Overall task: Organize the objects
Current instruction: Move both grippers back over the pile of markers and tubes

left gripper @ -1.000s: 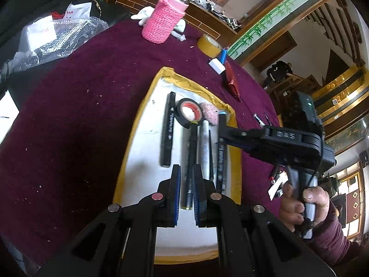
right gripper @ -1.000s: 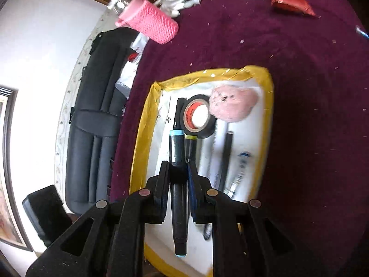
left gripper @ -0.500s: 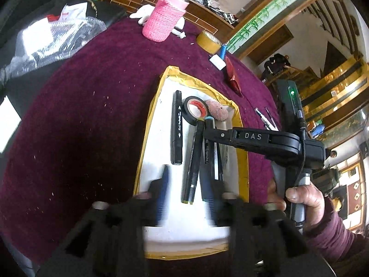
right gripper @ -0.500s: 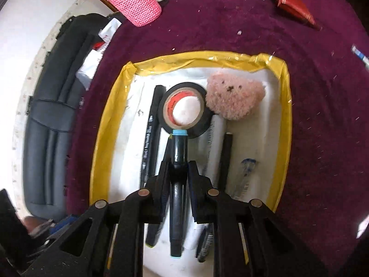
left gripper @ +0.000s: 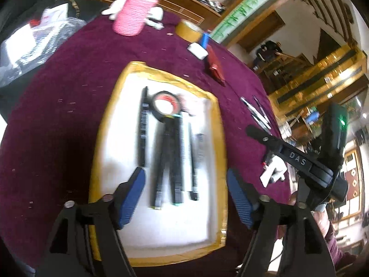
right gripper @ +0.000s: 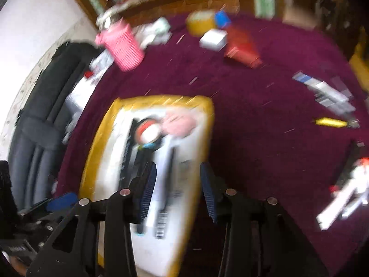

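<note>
Counter (left gripper: 69, 106) holds the tray (left gripper: 218, 138) dead centre, pens (left gripper: 170, 157) lined up inside, tape roll (left gripper: 165, 105) at their 12 o'clock. Pens look light, stiff, slick; I'd pinch mid-barrel. Left tongs (left gripper: 185, 194) and right tongs (right gripper: 177, 191) are both spreading, nothing between them.

Black sofa (right gripper: 39, 124) beside the table (right gripper: 265, 138)

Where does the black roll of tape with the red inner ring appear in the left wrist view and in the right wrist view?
Left wrist view: the black roll of tape with the red inner ring lies near the far end of the white tray with the yellow rim, just above picture centre.
Right wrist view: the roll is left of centre, blurred.
Shared landmark: the pink knitted cup beyond the tray.
</note>
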`<state>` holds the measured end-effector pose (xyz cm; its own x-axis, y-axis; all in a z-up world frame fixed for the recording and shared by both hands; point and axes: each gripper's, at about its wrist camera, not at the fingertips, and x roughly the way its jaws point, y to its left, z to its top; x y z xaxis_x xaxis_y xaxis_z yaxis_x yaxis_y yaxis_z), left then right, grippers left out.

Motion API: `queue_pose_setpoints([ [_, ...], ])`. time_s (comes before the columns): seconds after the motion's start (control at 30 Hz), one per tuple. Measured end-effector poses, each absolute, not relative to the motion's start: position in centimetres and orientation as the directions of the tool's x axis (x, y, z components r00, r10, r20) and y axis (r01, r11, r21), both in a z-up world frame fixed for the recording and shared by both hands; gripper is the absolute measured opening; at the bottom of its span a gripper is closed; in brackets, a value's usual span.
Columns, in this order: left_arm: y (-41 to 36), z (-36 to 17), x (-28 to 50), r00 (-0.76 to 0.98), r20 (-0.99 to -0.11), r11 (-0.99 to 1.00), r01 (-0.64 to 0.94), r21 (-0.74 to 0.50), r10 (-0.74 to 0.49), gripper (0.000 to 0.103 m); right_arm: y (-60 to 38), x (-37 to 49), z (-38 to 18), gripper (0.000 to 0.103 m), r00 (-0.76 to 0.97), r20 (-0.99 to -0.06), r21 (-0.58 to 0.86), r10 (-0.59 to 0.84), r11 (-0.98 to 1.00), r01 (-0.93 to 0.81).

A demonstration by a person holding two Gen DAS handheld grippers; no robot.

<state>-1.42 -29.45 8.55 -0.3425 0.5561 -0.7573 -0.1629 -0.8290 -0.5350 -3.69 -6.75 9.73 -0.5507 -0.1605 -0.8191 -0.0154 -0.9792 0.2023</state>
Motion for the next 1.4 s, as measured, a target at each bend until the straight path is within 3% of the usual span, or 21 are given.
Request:
queue_pose_setpoints([
  [0.07, -27.5, 9.3, -1.2, -0.326, -0.752, -0.820, -0.200, -0.537, 0.573, 0.076, -4.6, -2.2, 10.4, 0.060, -0.607, -0.791, 0.141, -0.080, -0.989, -0.053],
  [0.1, -26.6, 9.7, -1.0, -0.318, -0.751, -0.815, -0.218, -0.537, 0.579, 0.076, -3.3, -1.8, 10.3, 0.076, -0.605, -0.793, 0.134, -0.066, -0.989, -0.068],
  [0.13, -25.4, 10.2, -0.8, -0.306, -0.748, -0.809, -0.243, -0.536, 0.588, 0.076, -1.4, -1.4, 9.9, 0.077, -0.582, -0.810, 0.142, -0.066, -0.986, -0.086],
  [0.4, -17.7, 10.3, 0.8, -0.217, -0.770, -0.787, -0.329, -0.522, 0.601, 0.076, 17.7, 5.7, 7.1, 0.077, -0.498, -0.867, 0.266, -0.012, -0.857, -0.442],
  [0.57, -13.7, 9.9, 1.3, -0.194, -0.771, -0.783, -0.317, -0.536, 0.606, 0.076, 24.7, 9.3, 6.0, 0.077, -0.477, -0.879, 0.275, 0.020, -0.796, -0.540],
  [1.03, -0.5, 6.5, 3.0, -0.076, -0.821, -0.788, -0.344, -0.511, 0.565, 0.076, 25.6, 6.7, 3.2, 0.077, -0.466, -0.865, 0.374, -0.185, -0.857, -0.354],
  [1.27, -2.1, 6.6, 2.2, -0.156, -0.824, -0.829, -0.252, -0.500, 0.544, 0.076, 26.1, 3.1, 3.0, 0.077, -0.461, -0.860, 0.381, -0.218, -0.875, -0.297],
  [1.4, -3.6, 6.4, 1.5, -0.192, -0.822, -0.842, -0.195, -0.503, 0.535, 0.076, 24.3, 2.0, 1.5, 0.080, -0.411, -0.848, 0.454, -0.336, -0.859, -0.236],
])
